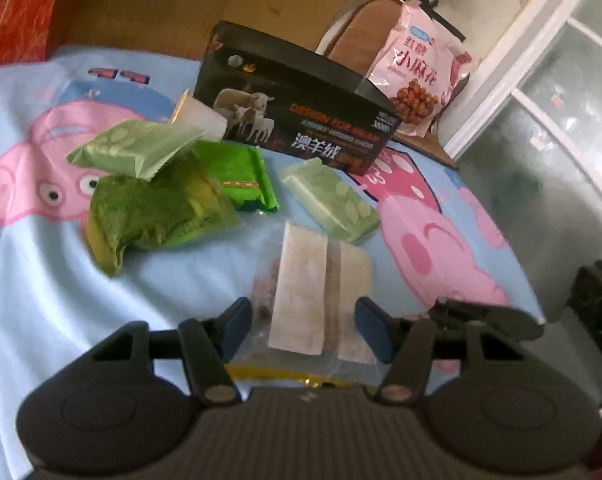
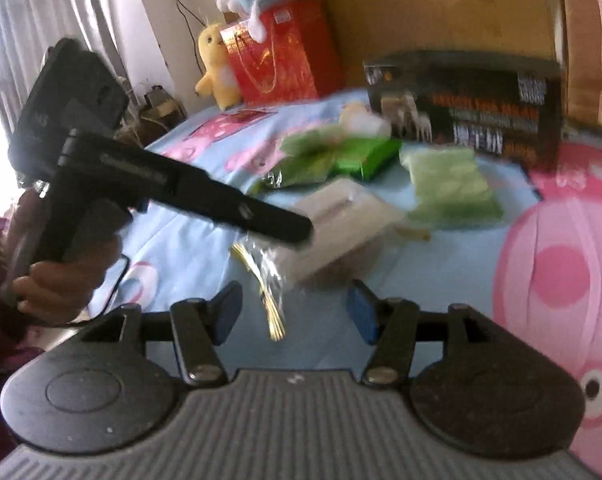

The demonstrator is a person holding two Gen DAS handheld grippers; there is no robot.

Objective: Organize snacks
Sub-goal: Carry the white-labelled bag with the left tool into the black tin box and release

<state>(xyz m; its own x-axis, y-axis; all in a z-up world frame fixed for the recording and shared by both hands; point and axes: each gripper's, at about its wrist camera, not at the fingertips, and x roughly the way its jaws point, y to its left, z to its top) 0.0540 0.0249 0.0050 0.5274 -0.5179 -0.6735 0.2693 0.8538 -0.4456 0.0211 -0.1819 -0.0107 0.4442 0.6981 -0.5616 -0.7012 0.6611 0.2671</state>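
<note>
In the left wrist view, the left hand-held gripper (image 1: 303,330) sits at the bottom centre of the frame with its blue pads apart on either side of a clear-wrapped pale sandwich cake (image 1: 317,292). The pads stand just beside the wrapper, and it cannot be told whether they press on it. The cake lies on a bed sheet (image 1: 41,280) printed with pink cartoon pigs.

Above it, toward the centre of the frame, the other snacks are spread out: a pale green packet (image 1: 331,202), a bright green foil packet (image 1: 241,178), a moss-green cake in clear wrap (image 1: 153,216) and another pale green packet (image 1: 137,152) resting on top of it. Behind them stands a black box with sheep on it (image 1: 297,112), and at the upper right a pink snack bag (image 1: 417,68) leans on a chair.

In the right wrist view, the right hand-held gripper (image 2: 295,314) has its jaws apart at the lower centre, with nothing pressed between them; the gold-tied end of the wrapper (image 2: 271,300) lies between them.
</note>
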